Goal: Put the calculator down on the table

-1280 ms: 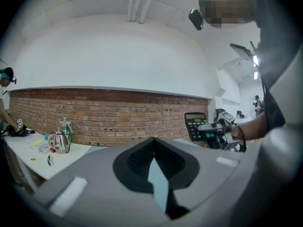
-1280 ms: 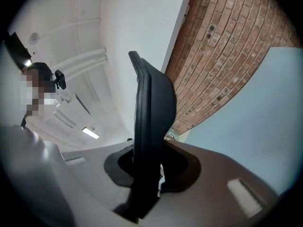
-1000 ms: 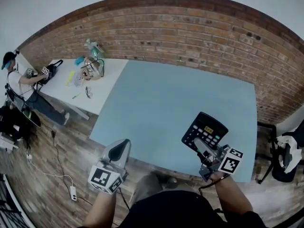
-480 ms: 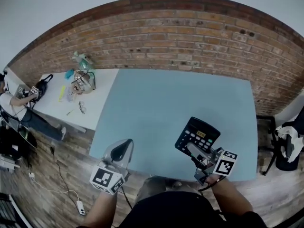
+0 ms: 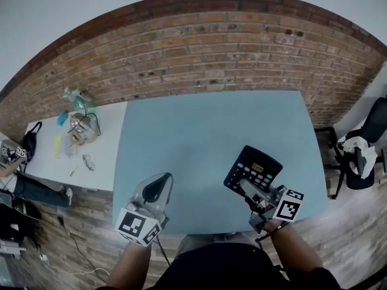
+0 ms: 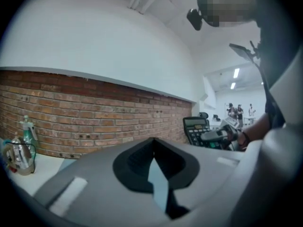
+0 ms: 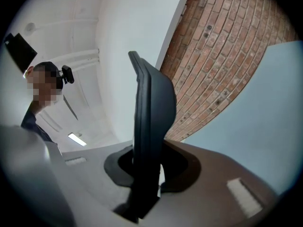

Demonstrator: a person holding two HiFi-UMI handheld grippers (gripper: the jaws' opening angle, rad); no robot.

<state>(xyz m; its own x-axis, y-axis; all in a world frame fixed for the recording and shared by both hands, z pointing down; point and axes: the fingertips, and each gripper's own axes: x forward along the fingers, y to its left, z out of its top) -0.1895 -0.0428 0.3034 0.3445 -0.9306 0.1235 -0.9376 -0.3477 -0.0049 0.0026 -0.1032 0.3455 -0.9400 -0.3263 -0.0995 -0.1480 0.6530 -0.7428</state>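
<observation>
- Since a second before, the left gripper point(image 5: 156, 188) had slid further in over the near edge of the blue table point(image 5: 199, 132), at about 7 o'clock. Its jaws were pressed together with nothing between them.
- The right gripper point(image 5: 249, 189) pinched the calculator point(image 5: 254, 169) by its near edge, at roughly 4 o'clock.
- The calculator was tilted, keys up, held over the tabletop — not lying on it.
- A brick wall point(image 5: 199, 47) ran along 12 o'clock, and a cluttered white side table point(image 5: 106, 141) sat at 9.

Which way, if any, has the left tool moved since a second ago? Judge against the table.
Yes. The left tool went forward, from the near edge of the table to over it, toward the brick wall.
</observation>
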